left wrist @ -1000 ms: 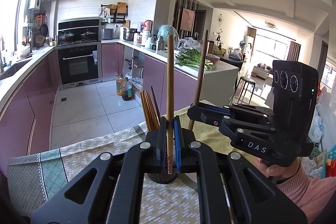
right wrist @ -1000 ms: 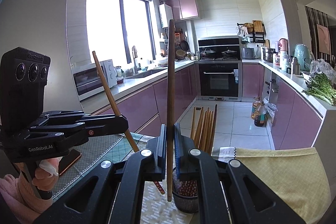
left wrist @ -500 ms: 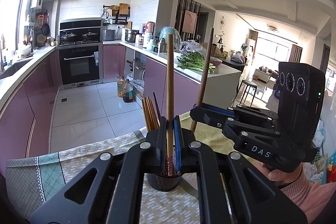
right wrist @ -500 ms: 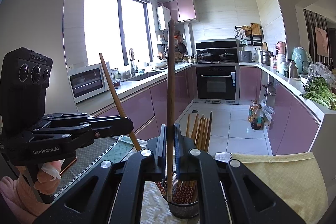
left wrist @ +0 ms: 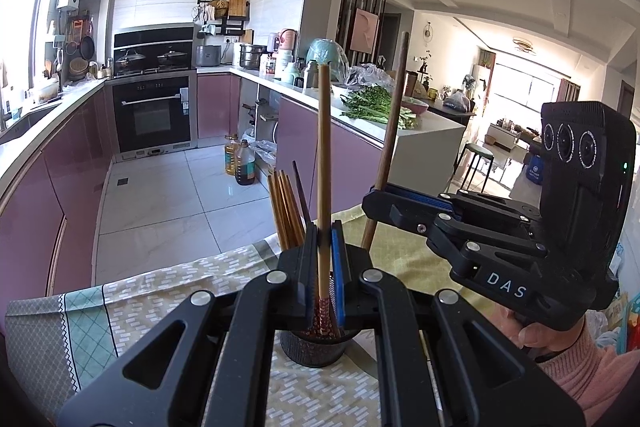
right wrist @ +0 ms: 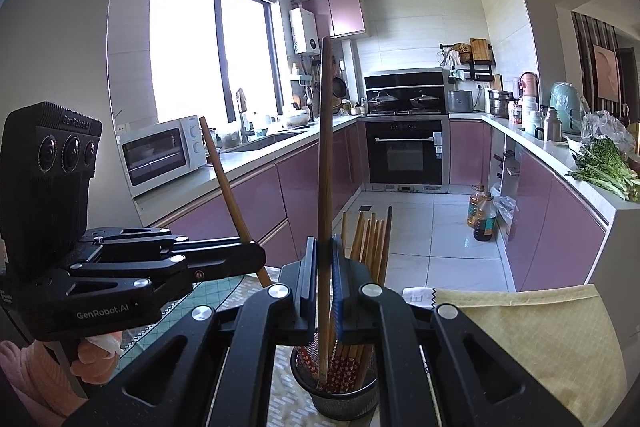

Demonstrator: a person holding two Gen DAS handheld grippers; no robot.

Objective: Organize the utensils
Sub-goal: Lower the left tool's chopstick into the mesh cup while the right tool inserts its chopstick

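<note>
Two chopsticks pinched upright, both poised over the mesh holder

The left gripper (left wrist: 323, 263) is clamped tight on a pale chopstick (left wrist: 323, 163), gripped low near its patterned tip, which hangs just inside the mesh holder (left wrist: 312, 349) directly below. Beside it, the right gripper (right wrist: 324, 279) is closed on a darker chopstick (right wrist: 325, 163) the same way, tip in the mesh holder (right wrist: 340, 401) among the bundle (right wrist: 370, 239) already standing there. These sticks look light, stiff and smooth; held so low they may pivot, so a firm pinch matters.
</note>
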